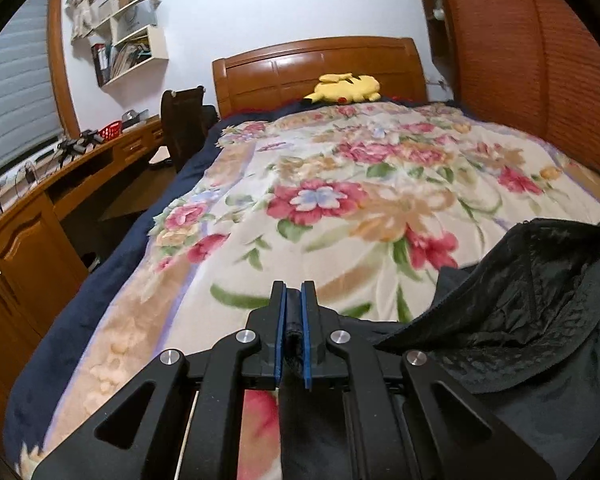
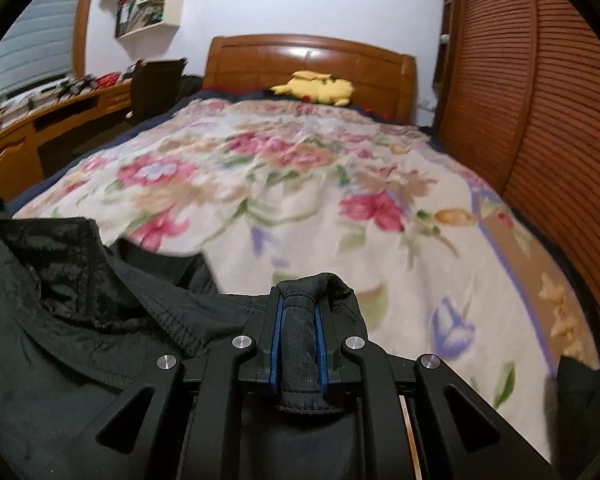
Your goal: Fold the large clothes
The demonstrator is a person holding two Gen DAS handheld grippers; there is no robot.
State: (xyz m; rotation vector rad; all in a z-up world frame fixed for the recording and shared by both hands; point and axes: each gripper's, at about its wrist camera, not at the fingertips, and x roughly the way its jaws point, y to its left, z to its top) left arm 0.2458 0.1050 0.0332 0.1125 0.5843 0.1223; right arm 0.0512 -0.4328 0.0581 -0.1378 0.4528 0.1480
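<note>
Over the floral blanket, left gripper pinching black jacket fabric, right gripper clamping its ribbed cuff.

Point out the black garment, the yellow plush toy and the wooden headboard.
black garment (image 2: 80,312): right wrist view, on its shiny lining near the collar.
yellow plush toy (image 1: 346,88): left wrist view, on its body.
wooden headboard (image 1: 284,68): left wrist view, on its centre panel.
</note>
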